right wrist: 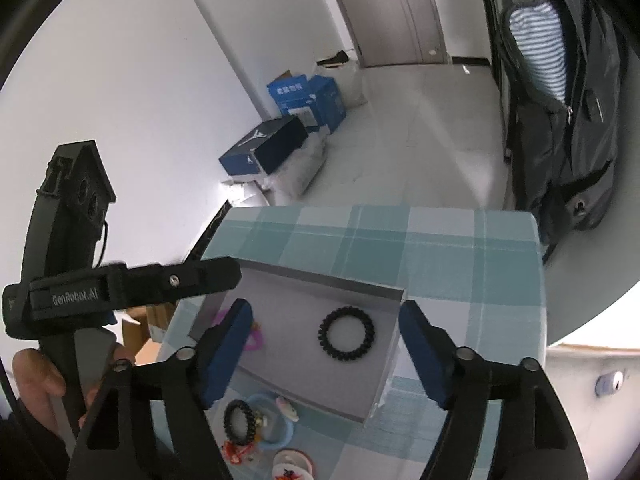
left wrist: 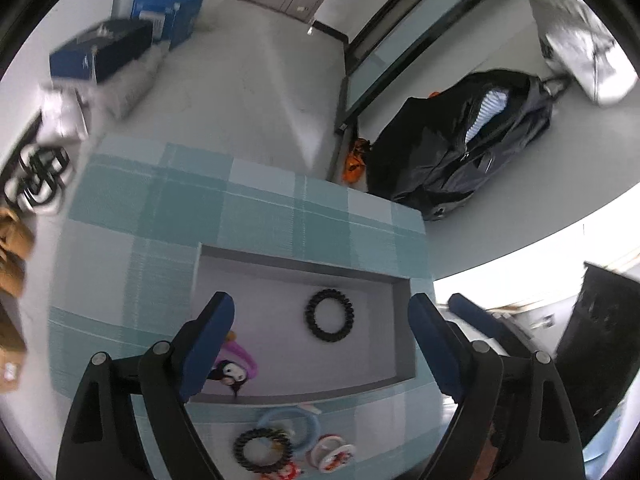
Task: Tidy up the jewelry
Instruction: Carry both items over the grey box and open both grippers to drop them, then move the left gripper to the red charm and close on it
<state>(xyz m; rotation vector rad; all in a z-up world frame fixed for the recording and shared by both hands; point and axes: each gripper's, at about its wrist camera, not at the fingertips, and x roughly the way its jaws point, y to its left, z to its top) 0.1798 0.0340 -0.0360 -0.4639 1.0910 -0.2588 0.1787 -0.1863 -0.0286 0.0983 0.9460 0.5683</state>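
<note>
While both grippers stand wide open and empty over the grey tray (right wrist: 384, 394), the relation that matters is where the loose pieces lie from each. Seen from the right wrist, the right gripper (right wrist: 326, 354) has a black spiral hair tie (right wrist: 347, 333) lying flat on the tray floor between its blue pads, at about 1 o'clock from the midpoint and touching neither; it is a ring, so it has no long axis to line up with. The pile not yet sorted lies on the checked teal cloth (right wrist: 440, 240) just outside the tray's near wall, at 7 o'clock from that gripper: a second black spiral tie (right wrist: 239, 417), a light-blue ring (right wrist: 280, 432) and small red-and-white pieces (right wrist: 291, 472). From the left wrist, the left gripper (left wrist: 322, 346) sees the same pile at 6 to 7 o'clock, with its black tie (left wrist: 262, 449) nearest, and the tray's tie (left wrist: 330, 315) just above the midpoint. A pink hair band with a small penguin charm (left wrist: 230, 372) sits in the tray at 9 o'clock, right beside the left pad. In my judgement the pile lies about equally near both, slightly toward the left hand's side. Readable writing: "GenRobot.AI" on the strap of the left tool (right wrist: 76, 298), held in a hand (right wrist: 34, 384); a jumping-figure logo marks the dark shoebox (right wrist: 264, 150); the print on the blue cartons (right wrist: 308, 100) is too small to read.
</note>
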